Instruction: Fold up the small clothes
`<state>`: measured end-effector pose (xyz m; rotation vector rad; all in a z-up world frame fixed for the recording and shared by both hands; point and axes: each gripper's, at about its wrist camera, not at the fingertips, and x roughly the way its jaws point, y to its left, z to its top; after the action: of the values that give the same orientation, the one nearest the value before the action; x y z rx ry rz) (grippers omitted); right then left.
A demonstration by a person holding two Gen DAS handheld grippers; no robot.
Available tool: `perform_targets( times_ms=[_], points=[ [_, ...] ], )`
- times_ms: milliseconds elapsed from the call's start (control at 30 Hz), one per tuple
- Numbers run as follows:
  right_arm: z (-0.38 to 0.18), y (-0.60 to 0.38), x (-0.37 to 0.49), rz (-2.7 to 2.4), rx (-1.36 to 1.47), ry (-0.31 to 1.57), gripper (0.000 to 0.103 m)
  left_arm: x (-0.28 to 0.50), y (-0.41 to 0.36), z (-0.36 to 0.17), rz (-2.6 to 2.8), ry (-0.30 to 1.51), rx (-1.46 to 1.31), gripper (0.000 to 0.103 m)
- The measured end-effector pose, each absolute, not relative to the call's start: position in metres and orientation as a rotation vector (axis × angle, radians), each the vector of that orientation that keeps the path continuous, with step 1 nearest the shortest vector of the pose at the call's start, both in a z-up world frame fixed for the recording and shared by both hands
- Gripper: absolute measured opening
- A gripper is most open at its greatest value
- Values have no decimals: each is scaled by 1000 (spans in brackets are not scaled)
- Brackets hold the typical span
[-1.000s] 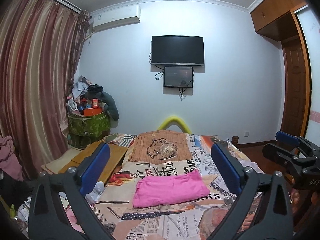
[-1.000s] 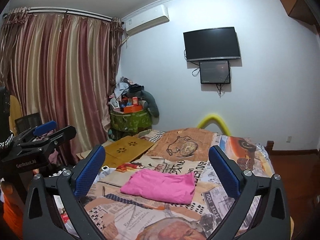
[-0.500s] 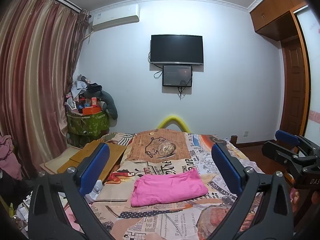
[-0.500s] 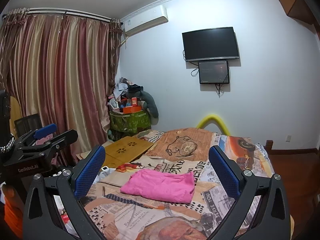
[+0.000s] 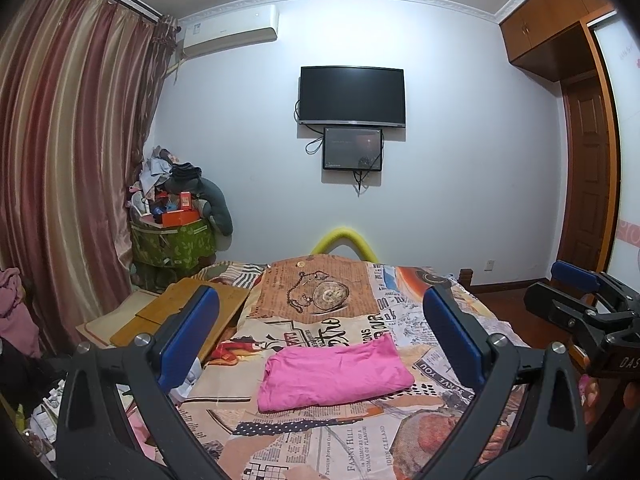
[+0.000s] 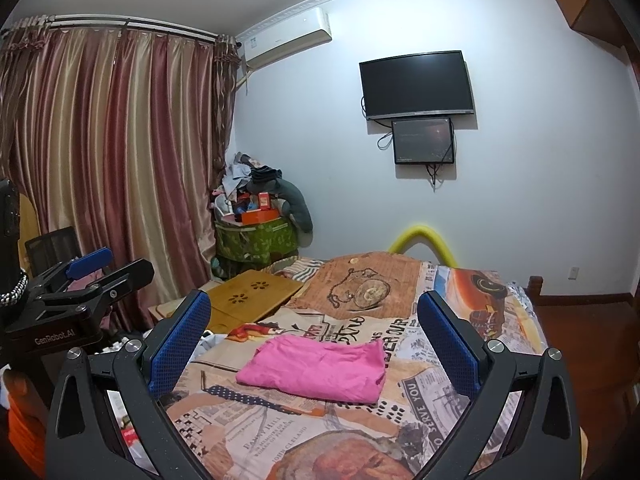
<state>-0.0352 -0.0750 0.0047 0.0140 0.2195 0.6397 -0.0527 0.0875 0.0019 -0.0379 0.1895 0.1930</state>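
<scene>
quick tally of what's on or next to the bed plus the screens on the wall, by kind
pink folded garment: 1
wall screens: 2, the large black tv and the smaller screen under it
wooden lap tray at the bed's left edge: 1
open tools above the bed: 2, left tool and right tool
total: 6

Left gripper (image 5: 320,338) slightly lower and nearer the pink cloth (image 5: 334,374) than before.
</scene>
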Motion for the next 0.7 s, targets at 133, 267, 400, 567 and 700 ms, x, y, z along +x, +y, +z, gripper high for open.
perform_targets(
  times_ms=[133, 267, 400, 567, 700],
  points=[
    [6, -76, -36, 639, 15, 220, 103, -52, 88, 2, 191, 191, -39, 103],
    [5, -76, -35, 635, 15, 217, 103, -51, 87, 2, 187, 192, -38, 103],
    [5, -76, -36, 632, 16, 217, 103, -51, 86, 1, 178, 190, -33, 103],
    [6, -77, -37, 627, 19, 214, 103, -51, 84, 0, 170, 189, -26, 103],
    [6, -78, -39, 624, 20, 211, 103, -51, 84, -1, 168, 189, -25, 103]
  ],
)
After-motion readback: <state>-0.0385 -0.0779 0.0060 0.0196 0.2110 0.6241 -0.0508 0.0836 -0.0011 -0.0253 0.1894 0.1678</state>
